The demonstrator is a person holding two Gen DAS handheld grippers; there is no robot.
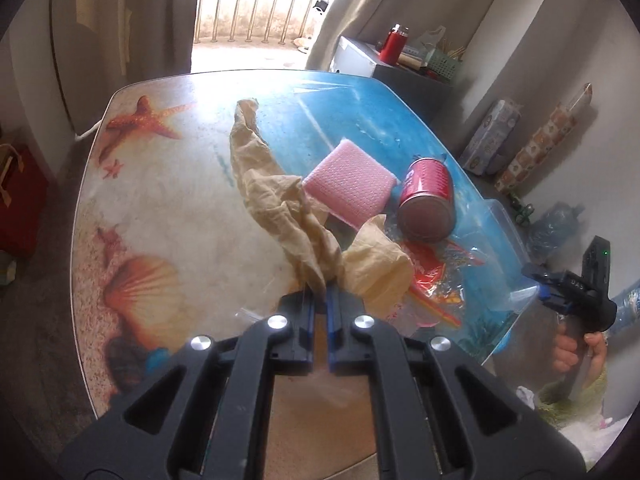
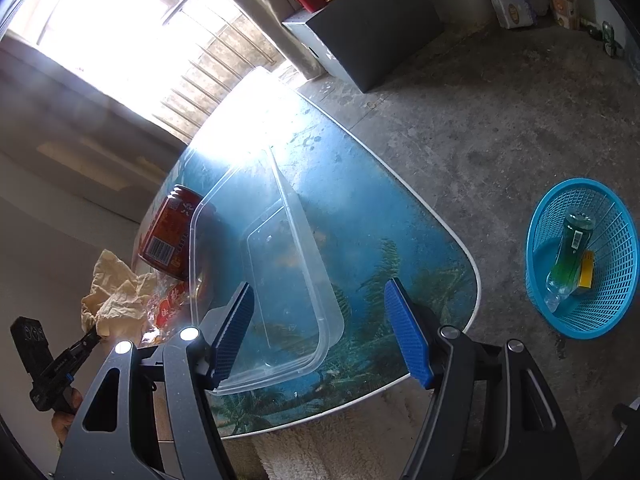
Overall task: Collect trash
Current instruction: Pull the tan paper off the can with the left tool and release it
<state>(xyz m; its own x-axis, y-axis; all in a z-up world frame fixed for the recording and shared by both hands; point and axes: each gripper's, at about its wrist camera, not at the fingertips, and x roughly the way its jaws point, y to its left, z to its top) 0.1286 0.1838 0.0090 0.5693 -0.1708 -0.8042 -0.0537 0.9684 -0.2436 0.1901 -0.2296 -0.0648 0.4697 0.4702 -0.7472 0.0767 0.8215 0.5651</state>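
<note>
My left gripper (image 1: pixel 319 298) is shut on a crumpled beige paper sheet (image 1: pixel 276 196), which trails away from the pads across the table (image 1: pixel 168 208). Beyond it lie a pink sponge (image 1: pixel 348 188), a red can (image 1: pixel 428 200) on its side and a red-and-clear wrapper (image 1: pixel 432 276). My right gripper (image 2: pixel 322 332) stands open over the near end of a clear plastic container (image 2: pixel 280 272), its pads not pressing on it. In the right wrist view the red can (image 2: pixel 172 232) and the beige paper (image 2: pixel 116 292) lie to the container's left.
A blue basket (image 2: pixel 580 256) stands on the concrete floor right of the table, holding a green bottle (image 2: pixel 568 256) and a yellow item (image 2: pixel 586 274). A dark cabinet (image 2: pixel 376 28) with a red flask stands behind. The table's rounded edge (image 2: pixel 472 264) is close by.
</note>
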